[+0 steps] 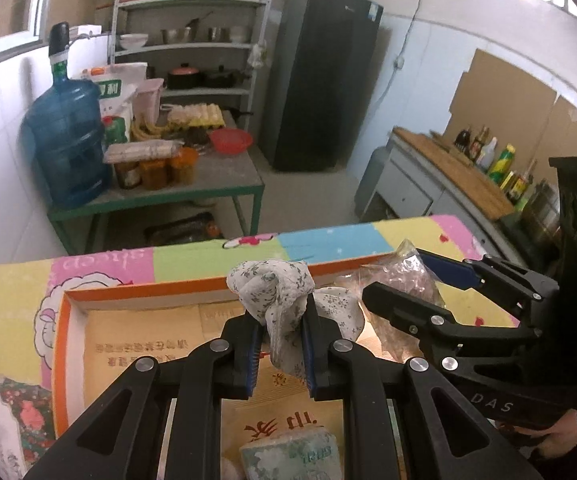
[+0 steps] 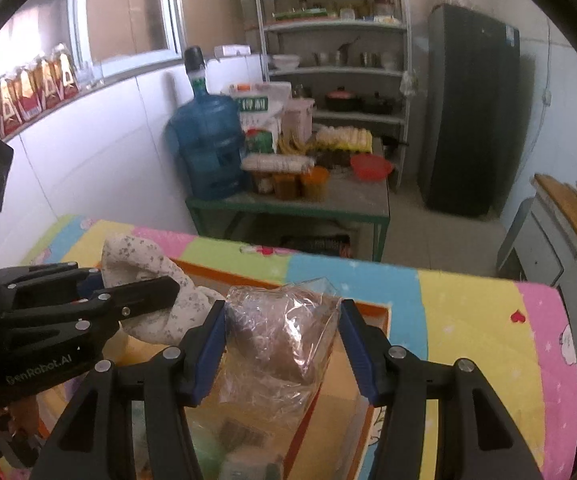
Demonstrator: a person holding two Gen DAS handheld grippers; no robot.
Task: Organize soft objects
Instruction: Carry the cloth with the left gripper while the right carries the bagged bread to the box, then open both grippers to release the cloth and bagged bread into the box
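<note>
My left gripper (image 1: pixel 278 350) is shut on a white floral cloth (image 1: pixel 274 290) and holds it over an orange-rimmed cardboard box (image 1: pixel 136 292). The cloth also shows in the right wrist view (image 2: pixel 148 268), with the left gripper (image 2: pixel 168 288) around it. My right gripper (image 2: pixel 282 354) has its jaws wide, one on each side of a clear plastic bag with brown contents (image 2: pixel 280 332), which sits at the box's right end. In the left wrist view the right gripper (image 1: pixel 392 280) frames the bag (image 1: pixel 404 276).
The box (image 2: pixel 384 316) lies on a colourful patchwork mat (image 2: pixel 468 320). A packet (image 1: pixel 292 456) lies inside the box near me. Beyond the mat stand a green table with a blue water jug (image 1: pixel 66 148), shelves (image 1: pixel 192 44), a dark fridge (image 1: pixel 320 80) and a counter with bottles (image 1: pixel 500 164).
</note>
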